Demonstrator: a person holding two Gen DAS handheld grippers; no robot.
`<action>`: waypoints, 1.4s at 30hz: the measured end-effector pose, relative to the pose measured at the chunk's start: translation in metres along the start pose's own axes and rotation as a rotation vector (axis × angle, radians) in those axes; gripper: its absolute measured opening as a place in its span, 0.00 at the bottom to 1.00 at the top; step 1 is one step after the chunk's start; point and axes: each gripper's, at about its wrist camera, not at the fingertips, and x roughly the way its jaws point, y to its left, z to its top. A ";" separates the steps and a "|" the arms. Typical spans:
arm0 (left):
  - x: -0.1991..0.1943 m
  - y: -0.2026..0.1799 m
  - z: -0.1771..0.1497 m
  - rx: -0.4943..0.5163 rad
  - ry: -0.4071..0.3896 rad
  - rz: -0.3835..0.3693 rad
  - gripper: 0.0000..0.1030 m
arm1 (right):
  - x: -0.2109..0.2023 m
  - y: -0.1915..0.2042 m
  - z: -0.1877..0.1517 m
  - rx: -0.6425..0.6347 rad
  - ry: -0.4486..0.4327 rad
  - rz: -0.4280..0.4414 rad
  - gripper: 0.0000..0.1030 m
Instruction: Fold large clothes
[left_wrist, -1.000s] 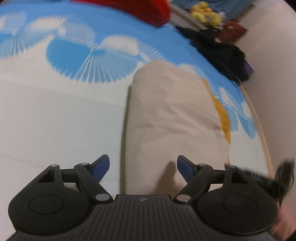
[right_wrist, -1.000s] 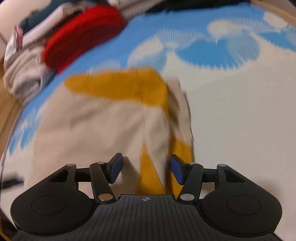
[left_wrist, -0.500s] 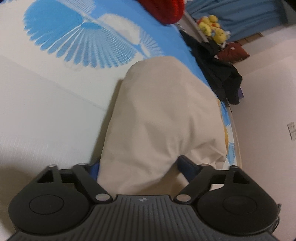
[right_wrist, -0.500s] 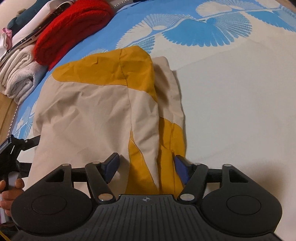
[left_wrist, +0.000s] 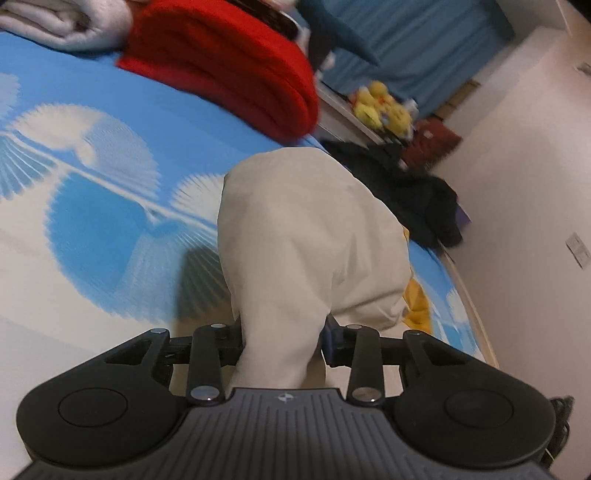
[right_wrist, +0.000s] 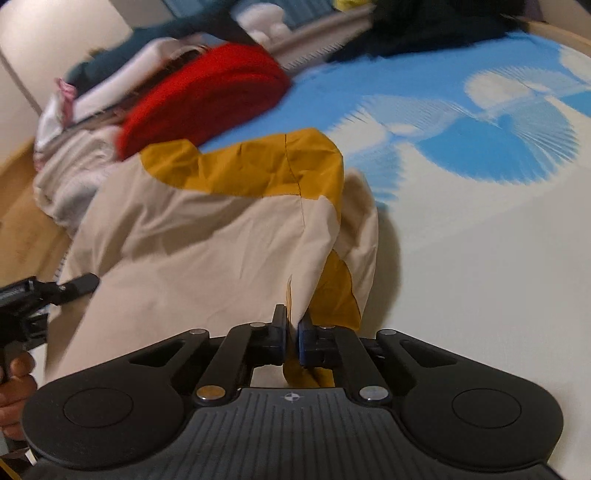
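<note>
Since half a second ago both grippers have closed on the cloth and lifted it: the left gripper (left_wrist: 282, 341), which then stood wide with the cream fabric merely lying between its fingers, now pinches a thick gather of it, and the right gripper (right_wrist: 291, 339), then open around the near hem, is now clamped nearly shut on a thin edge. The cream-and-mustard garment (right_wrist: 207, 236) rises from each set of fingers and drapes away onto the blue-and-white patterned bedsheet (left_wrist: 92, 221), its far end still resting there. In the left wrist view the fabric bulges up directly ahead of the tool as a rounded cream hump (left_wrist: 306, 236), with a mustard patch showing at its right lower edge. In the right wrist view the mustard yoke lies at the far end of the garment, and a second mustard panel hangs just right of the pinched seam, touching the blue pad (right_wrist: 305, 341). The left gripper also appears at the left margin of that view (right_wrist: 79, 283), touching the garment's left side, with the person's hand (right_wrist: 16, 380) below it. Beyond the garment sits a folded red knit (left_wrist: 229, 62) beside pale folded laundry (right_wrist: 74, 173), and a dark heap of clothes (left_wrist: 406, 184) lies near the bed's far edge
</note>
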 end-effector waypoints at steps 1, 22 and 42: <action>-0.002 0.008 0.007 -0.005 -0.006 0.019 0.47 | 0.004 0.010 0.003 -0.014 -0.011 0.012 0.05; -0.079 0.008 -0.057 0.425 0.129 0.148 0.60 | 0.034 0.071 -0.003 -0.119 -0.094 -0.193 0.11; -0.247 -0.120 -0.157 0.466 -0.218 0.381 1.00 | -0.192 0.133 -0.070 -0.417 -0.301 -0.292 0.53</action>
